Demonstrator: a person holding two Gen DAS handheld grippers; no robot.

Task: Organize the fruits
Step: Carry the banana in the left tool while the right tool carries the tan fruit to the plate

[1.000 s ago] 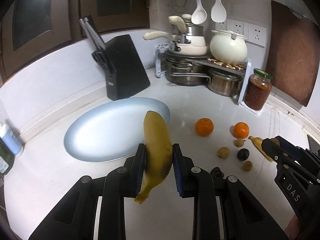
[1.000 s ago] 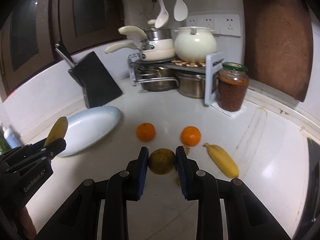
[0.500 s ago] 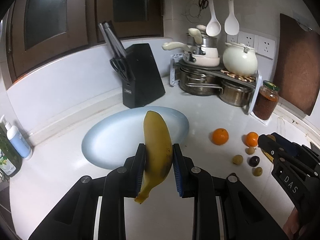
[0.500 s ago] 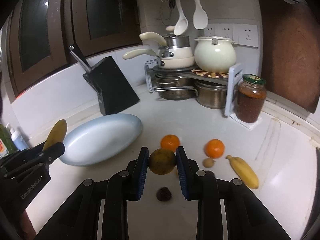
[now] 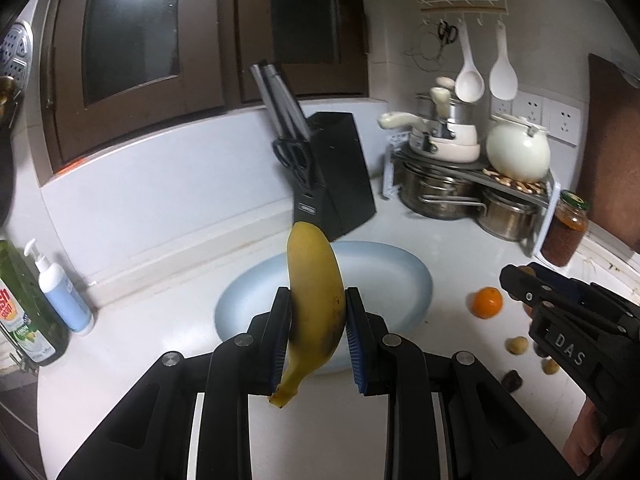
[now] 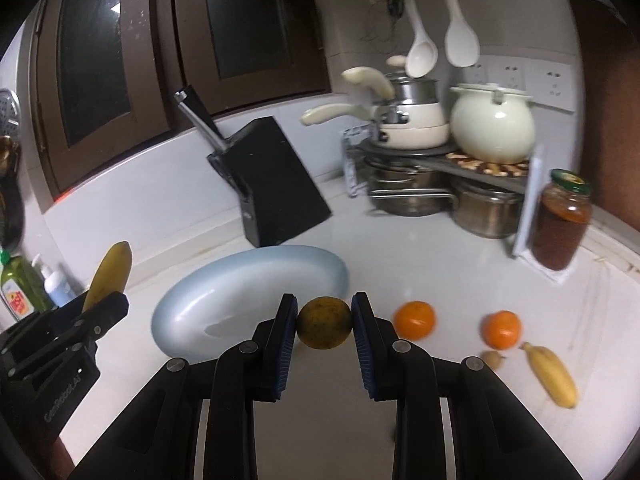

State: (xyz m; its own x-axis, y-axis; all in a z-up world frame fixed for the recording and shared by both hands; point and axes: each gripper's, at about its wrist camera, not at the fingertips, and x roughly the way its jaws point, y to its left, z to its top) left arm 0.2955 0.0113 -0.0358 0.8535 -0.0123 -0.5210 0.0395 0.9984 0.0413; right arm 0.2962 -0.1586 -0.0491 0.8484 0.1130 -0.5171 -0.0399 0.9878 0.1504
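My left gripper (image 5: 318, 340) is shut on a yellow banana (image 5: 314, 296), held upright, tip up, in front of the pale blue oval plate (image 5: 384, 276). My right gripper (image 6: 324, 340) is shut on a dull speckled orange (image 6: 324, 322), just right of the plate (image 6: 224, 300). In the right wrist view the left gripper (image 6: 108, 312) with its banana (image 6: 110, 276) shows at the left. On the counter lie two bright oranges (image 6: 415, 319) (image 6: 502, 329), a second banana (image 6: 552, 374) and several small brown and dark fruits (image 5: 517, 345).
A black knife block (image 5: 332, 176) stands behind the plate. A rack of pots with a white kettle (image 5: 518, 152) fills the back right corner, with a jar (image 5: 565, 234) beside it. Soap bottles (image 5: 60, 288) stand at the left. A hand (image 5: 588, 440) grips the right tool.
Both grippers have pulled back and risen a little with their fruit; plate, knife block and loose fruits now look farther off. Both grips are unchanged.
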